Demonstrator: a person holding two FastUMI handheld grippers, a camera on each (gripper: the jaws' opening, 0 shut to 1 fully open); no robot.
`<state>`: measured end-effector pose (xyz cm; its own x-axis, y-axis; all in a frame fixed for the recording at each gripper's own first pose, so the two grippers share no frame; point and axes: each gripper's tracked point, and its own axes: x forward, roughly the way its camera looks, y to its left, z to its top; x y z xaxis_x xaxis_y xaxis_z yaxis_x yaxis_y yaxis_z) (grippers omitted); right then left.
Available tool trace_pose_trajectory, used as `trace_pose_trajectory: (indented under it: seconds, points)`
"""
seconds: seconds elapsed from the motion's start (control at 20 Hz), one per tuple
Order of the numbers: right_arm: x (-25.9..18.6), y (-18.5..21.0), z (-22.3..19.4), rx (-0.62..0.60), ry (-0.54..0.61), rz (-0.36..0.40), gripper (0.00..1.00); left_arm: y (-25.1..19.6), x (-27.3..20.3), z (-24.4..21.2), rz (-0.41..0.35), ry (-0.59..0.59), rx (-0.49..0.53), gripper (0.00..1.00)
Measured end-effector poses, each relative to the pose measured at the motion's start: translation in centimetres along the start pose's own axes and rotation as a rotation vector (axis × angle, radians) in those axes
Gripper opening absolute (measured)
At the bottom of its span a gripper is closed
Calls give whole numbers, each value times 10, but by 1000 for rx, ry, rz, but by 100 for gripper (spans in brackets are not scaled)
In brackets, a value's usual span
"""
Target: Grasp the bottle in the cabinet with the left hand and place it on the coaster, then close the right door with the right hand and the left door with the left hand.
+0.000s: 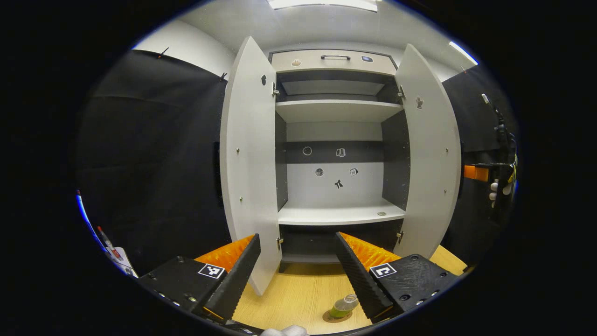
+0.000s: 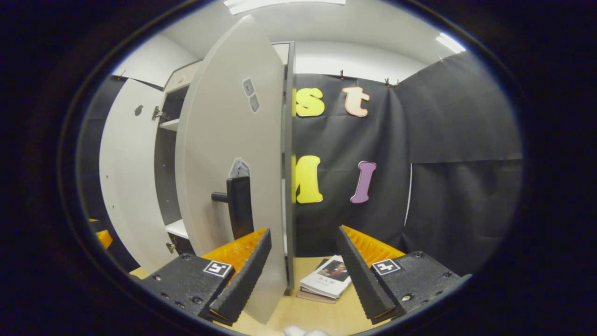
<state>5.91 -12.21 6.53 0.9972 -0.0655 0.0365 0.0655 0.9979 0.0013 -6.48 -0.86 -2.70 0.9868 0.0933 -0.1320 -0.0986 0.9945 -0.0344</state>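
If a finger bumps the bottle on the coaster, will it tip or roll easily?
The bottle looks like thin plastic, partly filled with green liquid, so probably light and easy to topple. It stands on the coaster, close to one finger of the left gripper. If toppled, its round body may roll on the table.
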Motion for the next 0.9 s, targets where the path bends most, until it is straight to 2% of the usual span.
trace_pose_trajectory:
  seconds: [0.1, 0.15, 0.2, 0.3, 0.35, 0.45, 0.5, 0.65, 0.75, 0.8, 0.9]
  points:
    - [2, 15, -1, -1, 3, 23, 94, 5, -1, 0, 1, -2, 1, 97]
    - [4, 23, -1, -5, 7, 35, 94, 7, 0, 0, 4, -2, 4, 97]
    - [7, 31, -1, -8, 9, 49, 90, 9, 0, 0, 5, -2, 5, 97]
    - [11, 44, -1, -14, 9, 72, 94, 13, -2, -2, 5, 1, 8, 97]
    - [13, 50, -1, -14, 9, 83, 91, 14, -1, -2, 5, 3, 11, 97]
    - [17, 65, -4, -17, 16, 113, 91, 16, -1, -3, 6, 6, 13, 97]
    - [19, 73, -8, -23, 25, 135, 95, 17, -1, -3, 6, 5, 12, 97]
    - [18, 104, -22, -34, 73, 240, 95, 19, -2, -3, 6, 3, 11, 97]
    - [12, 110, -23, -39, 75, 255, 92, 21, -2, -2, 5, 2, 10, 97]
    - [9, 111, -25, -48, 73, 254, 95, 22, -2, -2, 5, 2, 11, 97]
    - [2, 112, -24, -55, 70, 256, 92, 26, -2, -3, 5, 2, 12, 97]
